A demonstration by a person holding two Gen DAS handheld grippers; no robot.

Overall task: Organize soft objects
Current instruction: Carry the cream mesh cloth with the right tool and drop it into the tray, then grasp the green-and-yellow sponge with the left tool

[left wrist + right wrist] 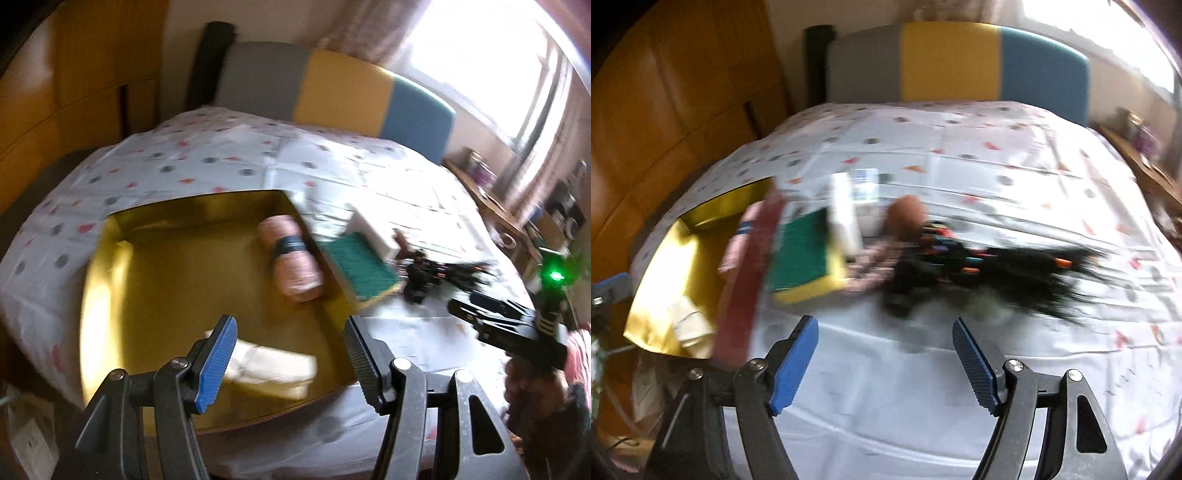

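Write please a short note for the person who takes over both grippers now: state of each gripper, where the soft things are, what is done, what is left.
Left gripper: open, empty, above the gold box.
Right gripper: open, empty, over the bedsheet.
Done: pink rolled towel and cream folded cloth lie in the box.
Left: green-and-yellow sponge leans at the box's edge, a white block behind it; black tangled item lies on the sheet. Views are blurred.

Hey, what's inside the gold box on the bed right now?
Inside the gold box: a pink rolled towel with a dark band and a folded cream cloth. The left claw hides part of the cloth and the box's near floor.
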